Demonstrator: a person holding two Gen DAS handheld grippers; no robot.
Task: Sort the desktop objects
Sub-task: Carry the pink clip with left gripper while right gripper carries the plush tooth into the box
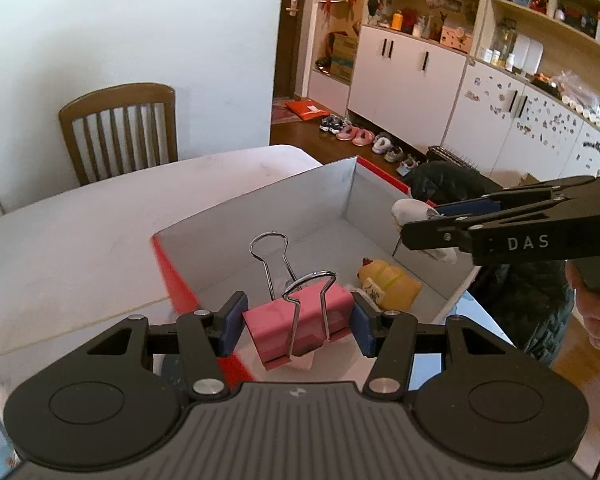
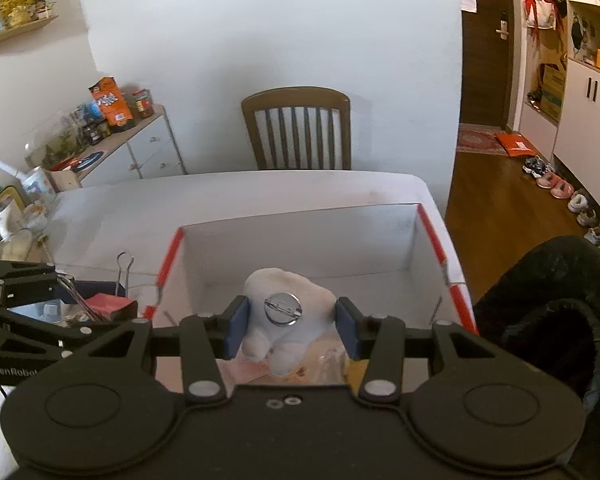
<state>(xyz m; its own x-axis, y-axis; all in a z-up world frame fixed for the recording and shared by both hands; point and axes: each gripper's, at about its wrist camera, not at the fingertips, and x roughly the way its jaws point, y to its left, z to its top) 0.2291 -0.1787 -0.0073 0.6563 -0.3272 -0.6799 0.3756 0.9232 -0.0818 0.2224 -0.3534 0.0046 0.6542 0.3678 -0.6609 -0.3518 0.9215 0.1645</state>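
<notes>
My left gripper point(image 1: 296, 322) is shut on a pink binder clip point(image 1: 296, 320) with its wire handles up, held over the near edge of the grey box with red rims point(image 1: 256, 208). A yellow plush toy point(image 1: 392, 286) lies inside the box. My right gripper point(image 2: 292, 328) is shut on a white plush badge point(image 2: 288, 316), pin back facing the camera, above the box's point(image 2: 300, 236) near side. In the left wrist view the right gripper point(image 1: 404, 224) with the white plush point(image 1: 410, 210) hangs over the box's right wall.
The box sits on a white table point(image 1: 80, 240). A wooden chair point(image 2: 296, 128) stands at the far side. A black jacket point(image 2: 548, 320) lies to the right of the box. Jars and clutter point(image 2: 16, 216) crowd the table's left end.
</notes>
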